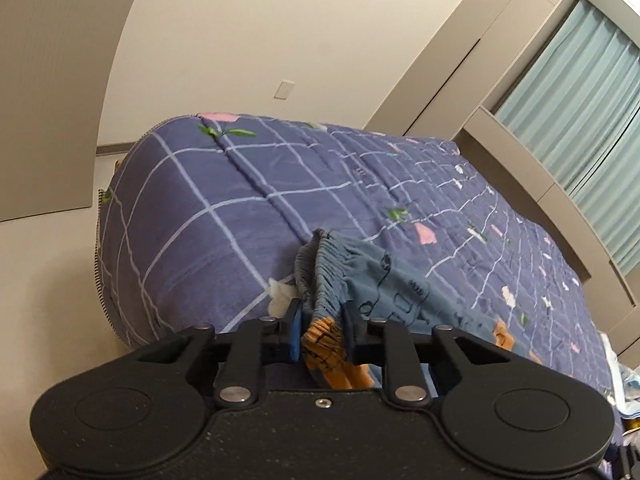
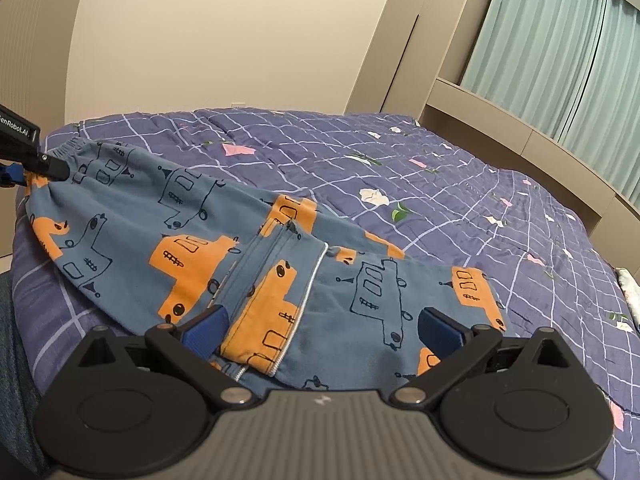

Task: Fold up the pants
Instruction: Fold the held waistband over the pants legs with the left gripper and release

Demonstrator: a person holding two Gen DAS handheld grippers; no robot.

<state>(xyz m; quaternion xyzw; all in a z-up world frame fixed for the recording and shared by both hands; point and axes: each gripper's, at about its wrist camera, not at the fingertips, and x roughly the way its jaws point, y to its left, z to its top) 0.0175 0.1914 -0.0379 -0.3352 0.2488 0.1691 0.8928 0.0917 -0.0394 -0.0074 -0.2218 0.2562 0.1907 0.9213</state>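
Blue children's pants (image 2: 120, 240) printed with orange and outlined trucks lie across the near side of a purple checked quilt (image 2: 400, 152). Their elastic waistband (image 1: 332, 264) is bunched and lifted at the left. My left gripper (image 1: 323, 334) is shut on that waistband, with gathered blue and orange cloth pinched between its blue pads. In the right wrist view, the left gripper (image 2: 38, 172) shows at the far left edge, holding the waist end. My right gripper (image 2: 322, 330) stands wide open over the leg cuffs (image 2: 276, 300), one of them turned back. Cloth lies between the right gripper's pads.
The quilt (image 1: 200, 220) covers a bed that fills both views. Its rounded corner drops to pale floor (image 1: 52, 280) on the left. A beige ledge (image 2: 520, 136) and teal curtains (image 2: 560, 40) run along the far right side. Plain wall stands behind.
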